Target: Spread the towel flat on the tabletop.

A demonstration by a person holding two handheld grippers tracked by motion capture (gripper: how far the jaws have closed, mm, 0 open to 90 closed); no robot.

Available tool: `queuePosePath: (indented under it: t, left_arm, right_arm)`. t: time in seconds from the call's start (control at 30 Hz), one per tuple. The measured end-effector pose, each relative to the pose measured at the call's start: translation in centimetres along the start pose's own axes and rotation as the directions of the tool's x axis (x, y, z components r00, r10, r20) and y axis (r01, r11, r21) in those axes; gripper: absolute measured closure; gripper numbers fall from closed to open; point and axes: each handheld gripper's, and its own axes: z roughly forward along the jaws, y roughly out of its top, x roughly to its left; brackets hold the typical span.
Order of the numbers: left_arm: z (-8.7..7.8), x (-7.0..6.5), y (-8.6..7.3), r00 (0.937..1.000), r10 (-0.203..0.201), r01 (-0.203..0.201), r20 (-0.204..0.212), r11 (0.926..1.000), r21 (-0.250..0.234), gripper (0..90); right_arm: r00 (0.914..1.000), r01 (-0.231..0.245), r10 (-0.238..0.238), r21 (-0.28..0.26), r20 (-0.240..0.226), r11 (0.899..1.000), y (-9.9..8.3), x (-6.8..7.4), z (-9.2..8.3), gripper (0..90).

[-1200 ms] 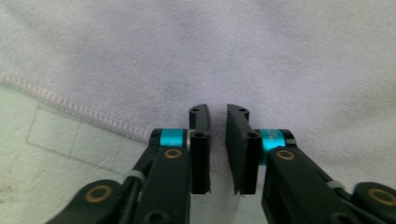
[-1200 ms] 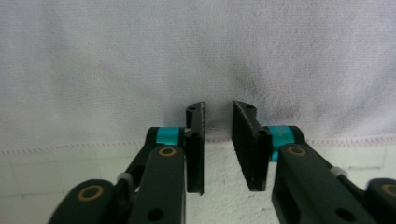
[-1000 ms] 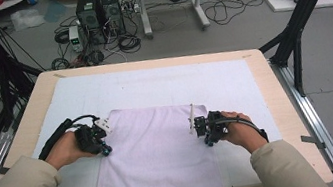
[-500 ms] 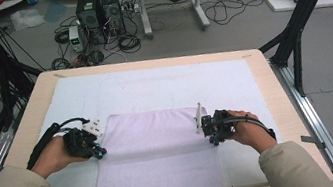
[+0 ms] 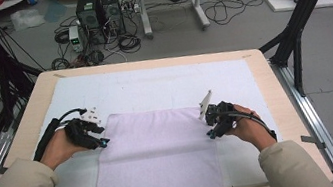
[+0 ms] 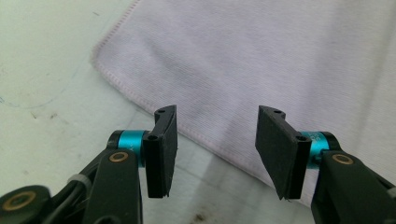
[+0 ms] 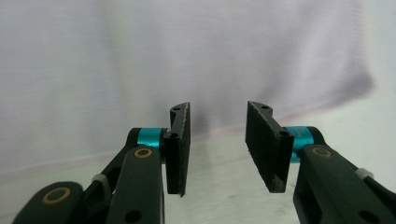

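Both grippers have been drawn outward off the cloth (image 5: 157,160), jaws just opened and empty. The lilac cloth lies flat at the counter (image 5: 256,66)'s near edge, overhanging it. The left gripper (image 5: 103,143) and right gripper (image 5: 210,134) flank its side hems; for a clean fold, each far corner is best pinched squarely at the hem.

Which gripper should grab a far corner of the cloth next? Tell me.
Left, narrowly. The left gripper sits beside the lilac cloth's far left corner, its open jaws facing that hem. The right gripper, also open, sits further down the right edge.
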Motion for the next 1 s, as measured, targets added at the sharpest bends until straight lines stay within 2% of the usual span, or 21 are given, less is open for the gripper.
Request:
queuePosePath:
  t: [0.1, 0.17, 0.3, 0.33, 0.4, 0.5, 0.57, 0.63, 0.67, 0.77, 0.87, 0.9, 0.97, 1.0]
  left_arm:
    - [0.6, 0.8, 0.3, 0.9999, -0.007, 0.007, -0.014, 1.0, 0.004, 51.8]
    - [0.8, 1.2, 0.8, 0.9999, -0.004, 0.004, -0.012, 0.9995, 0.031, 53.6]
    - [0.9, 1.8, 2.0, 0.9999, 0.016, -0.016, 0.005, 0.9988, 0.046, 57.3]
    - [1.0, 2.1, 2.3, 0.9997, 0.025, -0.025, 0.0, 0.9972, 0.07, 58.4]
    - [1.5, 2.6, 2.7, 0.9998, 0.009, -0.01, 0.017, 0.997, 0.077, 60.2]
    - [2.1, 2.9, 3.0, 0.9993, 0.02, -0.023, 0.033, 0.9938, 0.109, 64.4]
    - [2.5, 3.1, 3.3, 0.9992, 0.01, -0.015, 0.038, 0.9912, 0.132, 67.0]
    - [3.0, 3.2, 3.5, 0.9988, 0.012, -0.019, 0.048, 0.9871, 0.159, 74.1]
    - [3.4, 3.1, 3.5, 0.9985, 0.005, -0.015, 0.054, 0.9828, 0.184, 76.6]
    - [3.5, 3.1, 3.7, 0.9979, -0.001, -0.011, 0.065, 0.9831, 0.183, 85.5]
    - [3.5, 3.1, 3.9, 0.9983, 0.006, -0.018, 0.058, 0.9799, 0.199, 88.5]
    - [3.5, 3.0, 3.9, 0.9986, -0.003, -0.008, 0.052, 0.9807, 0.195, 88.7]
    - [3.3, 3.0, 4.0, 0.9995, 0.007, -0.013, 0.03, 0.9788, 0.204, 88.9]
    - [3.2, 3.1, 4.0, 0.9999, 0.005, -0.008, 0.015, 0.9807, 0.195, 89.0]
  right_arm:
    - [0.9964, -0.039, 0.038, 0.019, 0.077, 0.999, 0.2, -1.2, 0.7, 61.8]
    - [0.9946, -0.052, 0.051, 0.009, 0.09, 0.999, 0.5, -2.0, 1.0, 63.6]
    - [0.9977, -0.029, 0.028, 0.016, 0.061, 0.999, 1.3, -2.8, 1.8, 67.0]
    - [0.9978, -0.031, 0.029, 0.026, 0.059, 0.999, 1.4, -2.9, 2.0, 67.7]
    - [0.9982, -0.017, 0.013, 0.067, 0.059, 0.998, 2.0, -3.2, 2.3, 69.7]
    - [0.9988, -0.017, 0.014, 0.075, 0.046, 0.997, 2.6, -3.8, 2.3, 73.1]
    - [0.9989, -0.011, 0.006, 0.096, 0.046, 0.995, 2.8, -4.1, 2.6, 74.4]
    - [0.9986, 0.019, -0.026, 0.167, 0.045, 0.986, 3.1, -4.3, 3.0, 78.3]
    - [0.9991, 0.018, -0.025, 0.18, 0.035, 0.983, 3.2, -4.3, 3.2, 79.9]
    - [0.9996, 0.017, -0.021, 0.184, 0.017, 0.983, 3.3, -4.4, 3.3, 87.0]
    - [0.9998, 0.013, -0.016, 0.181, 0.015, 0.983, 3.3, -4.5, 3.3, 88.7]
    - [0.9997, 0.011, -0.015, 0.182, 0.021, 0.983, 3.3, -4.5, 3.2, 88.9]
    - [0.9985, 0.016, -0.026, 0.188, 0.048, 0.982, 3.3, -4.7, 3.2, 89.1]
    - [0.9979, 0.018, -0.03, 0.185, 0.057, 0.983, 3.3, -4.8, 3.1, 89.2]
